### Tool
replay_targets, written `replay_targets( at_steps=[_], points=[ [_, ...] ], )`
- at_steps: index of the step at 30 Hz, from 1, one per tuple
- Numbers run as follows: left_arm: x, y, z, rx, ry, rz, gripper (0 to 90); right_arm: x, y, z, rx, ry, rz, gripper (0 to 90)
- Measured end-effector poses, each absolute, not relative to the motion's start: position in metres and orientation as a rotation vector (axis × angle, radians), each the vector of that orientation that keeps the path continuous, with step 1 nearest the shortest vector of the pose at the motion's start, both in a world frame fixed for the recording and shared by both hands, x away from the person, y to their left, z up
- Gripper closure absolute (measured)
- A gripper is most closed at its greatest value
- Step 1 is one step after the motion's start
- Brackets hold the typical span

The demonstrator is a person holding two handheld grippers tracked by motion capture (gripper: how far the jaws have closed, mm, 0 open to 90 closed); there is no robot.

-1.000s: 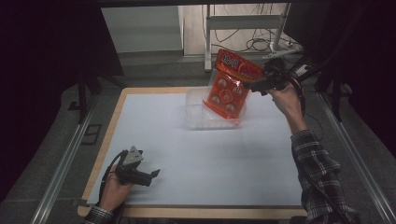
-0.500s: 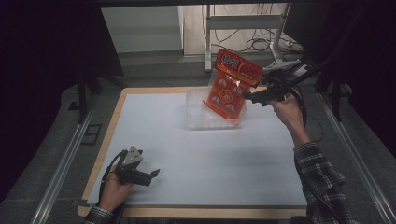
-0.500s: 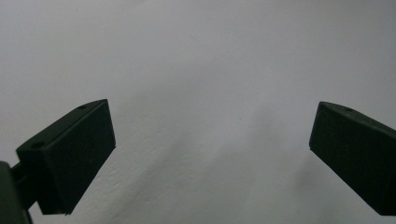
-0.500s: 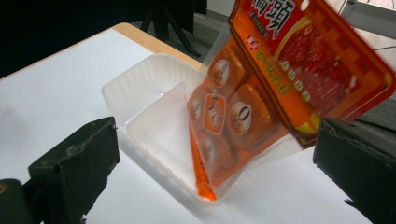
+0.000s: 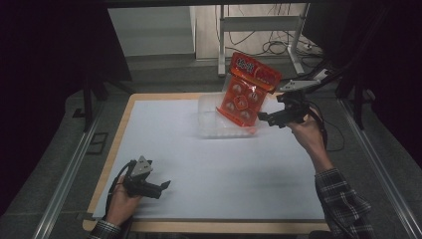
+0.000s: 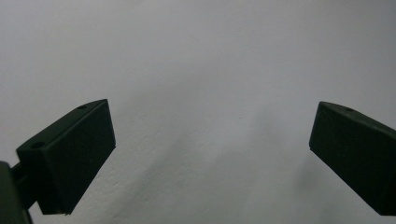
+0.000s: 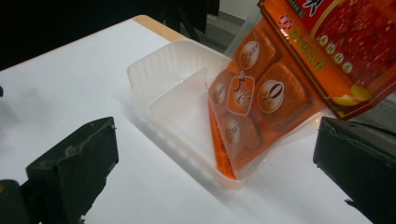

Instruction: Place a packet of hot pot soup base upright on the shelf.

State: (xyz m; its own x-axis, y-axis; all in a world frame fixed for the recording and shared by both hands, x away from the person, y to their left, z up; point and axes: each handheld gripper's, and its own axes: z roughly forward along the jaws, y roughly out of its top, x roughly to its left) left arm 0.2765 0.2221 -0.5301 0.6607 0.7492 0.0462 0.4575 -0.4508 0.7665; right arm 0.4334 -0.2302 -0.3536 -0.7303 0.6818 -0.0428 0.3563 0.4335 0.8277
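Note:
An orange snack bag (image 5: pixel 247 87) stands tilted inside a clear plastic tray (image 5: pixel 211 124) at the back of the white table. In the right gripper view the bag (image 7: pixel 261 98) leans on the far wall of the tray (image 7: pixel 159 79), its lower corner on the tray floor. My right gripper (image 5: pixel 264 118) hovers just right of the bag, open and holding nothing; its jaws (image 7: pixel 215 149) stand wide apart. My left gripper (image 5: pixel 165 185) rests near the table's front left corner, open, and its own view has the gripper (image 6: pixel 210 130) over bare white tabletop.
The white table surface (image 5: pixel 224 169) has a wooden rim (image 5: pixel 119 124). Behind the table stand a metal frame (image 5: pixel 259 30) and floor cables (image 5: pixel 278 47). Dark surroundings flank both sides.
The right gripper has come off the bag's upper right edge and dropped back toward the person. The bag stays leaning in the tray. The left gripper has not moved.

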Motion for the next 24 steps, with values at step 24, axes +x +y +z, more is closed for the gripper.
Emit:
replay_targets(
  at_steps=[24],
  points=[
    [0.277, 0.221, -0.530, 2.136, 0.926, 0.506, 0.0, 0.392, -0.240, -0.387, 0.849, 2.307, 1.193, 0.0]
  ],
)
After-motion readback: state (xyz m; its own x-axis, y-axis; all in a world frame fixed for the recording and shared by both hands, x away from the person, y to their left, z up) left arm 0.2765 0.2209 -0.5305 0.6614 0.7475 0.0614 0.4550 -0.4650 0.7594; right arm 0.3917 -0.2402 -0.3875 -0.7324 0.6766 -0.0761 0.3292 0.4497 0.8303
